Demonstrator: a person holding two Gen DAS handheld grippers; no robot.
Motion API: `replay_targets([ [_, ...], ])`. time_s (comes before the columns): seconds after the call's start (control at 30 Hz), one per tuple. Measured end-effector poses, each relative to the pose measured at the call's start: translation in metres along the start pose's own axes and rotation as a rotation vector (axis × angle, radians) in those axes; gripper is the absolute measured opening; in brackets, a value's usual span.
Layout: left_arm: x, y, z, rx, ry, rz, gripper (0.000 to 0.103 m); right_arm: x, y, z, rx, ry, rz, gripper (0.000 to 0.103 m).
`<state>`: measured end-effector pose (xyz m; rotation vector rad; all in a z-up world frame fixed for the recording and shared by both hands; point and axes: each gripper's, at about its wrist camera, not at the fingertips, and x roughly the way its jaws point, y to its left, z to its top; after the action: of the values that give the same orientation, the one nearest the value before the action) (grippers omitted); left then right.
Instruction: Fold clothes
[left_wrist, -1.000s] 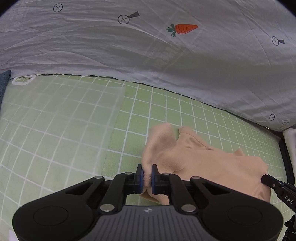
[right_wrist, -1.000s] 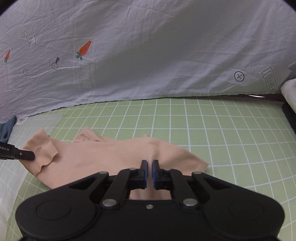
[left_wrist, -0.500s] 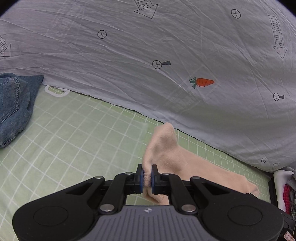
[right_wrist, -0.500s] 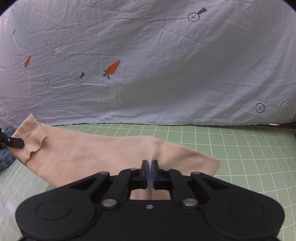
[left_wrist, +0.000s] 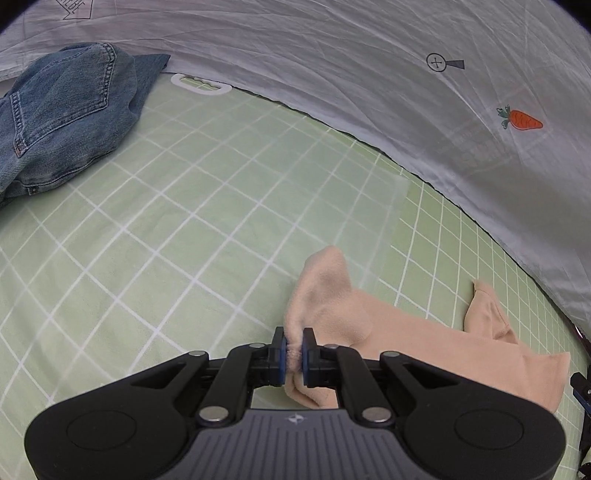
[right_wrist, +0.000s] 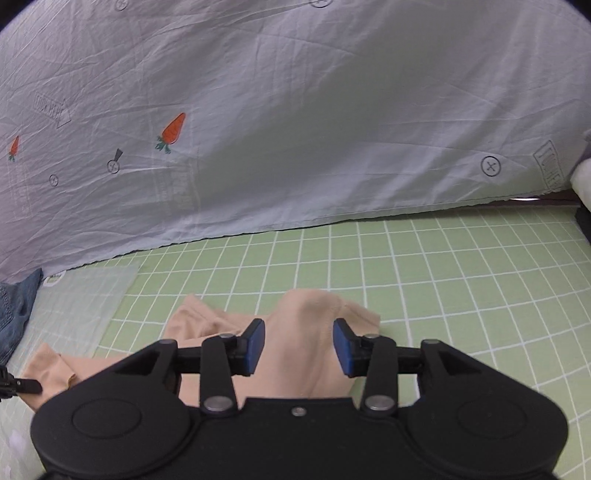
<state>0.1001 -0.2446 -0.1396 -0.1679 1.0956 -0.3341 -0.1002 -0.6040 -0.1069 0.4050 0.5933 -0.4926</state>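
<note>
A peach-coloured garment (left_wrist: 424, 347) lies stretched over the green checked mat (left_wrist: 184, 229). My left gripper (left_wrist: 293, 350) is shut on one end of it, with a fold of cloth pinched between the blue pads. In the right wrist view the same peach garment (right_wrist: 299, 332) rests on the mat under my right gripper (right_wrist: 299, 341). Its jaws are opening and the blue pads stand clear of the cloth on both sides. The left gripper's tip (right_wrist: 26, 386) shows at the far left edge, holding the garment's other end.
Blue jeans (left_wrist: 62, 114) lie crumpled at the mat's far left. A grey printed sheet (right_wrist: 295, 110) hangs along the back. A translucent plastic sheet (right_wrist: 85, 299) covers the mat's left part. White fabric (right_wrist: 581, 177) sits at the right edge.
My right gripper has gone from pinching the garment to open, and the cloth has dropped onto the mat. My left gripper has pulled its end leftward and lower, bringing the jeans into view.
</note>
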Motion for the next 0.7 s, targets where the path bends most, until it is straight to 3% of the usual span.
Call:
replay_targets([
  [0.13, 0.003, 0.000, -0.001, 0.000, 0.009, 0.003, 0.009, 0.007, -0.046, 0.002, 0.250, 0.023, 0.002, 0.051],
  [0.27, 0.007, 0.004, -0.001, -0.019, 0.021, 0.006, 0.009, 0.034, -0.076, -0.012, 0.469, 0.113, 0.076, 0.052],
  [0.37, 0.008, 0.006, -0.002, -0.027, 0.026, 0.007, 0.009, 0.046, -0.086, -0.020, 0.627, 0.131, 0.139, 0.051],
  [0.4, 0.009, 0.006, -0.002, -0.027, 0.028, 0.010, 0.009, 0.050, -0.088, -0.023, 0.675, 0.133, 0.164, 0.046],
  [0.47, 0.011, 0.006, -0.002, -0.029, 0.034, 0.017, 0.009, 0.056, -0.088, -0.024, 0.715, 0.139, 0.197, 0.025],
  [0.5, 0.013, 0.006, -0.002, -0.030, 0.037, 0.021, 0.009, 0.060, -0.088, -0.023, 0.714, 0.145, 0.198, 0.004],
  [0.7, 0.018, 0.007, -0.005, -0.022, 0.043, 0.036, 0.009, 0.071, -0.093, -0.009, 0.632, 0.114, 0.118, 0.004],
])
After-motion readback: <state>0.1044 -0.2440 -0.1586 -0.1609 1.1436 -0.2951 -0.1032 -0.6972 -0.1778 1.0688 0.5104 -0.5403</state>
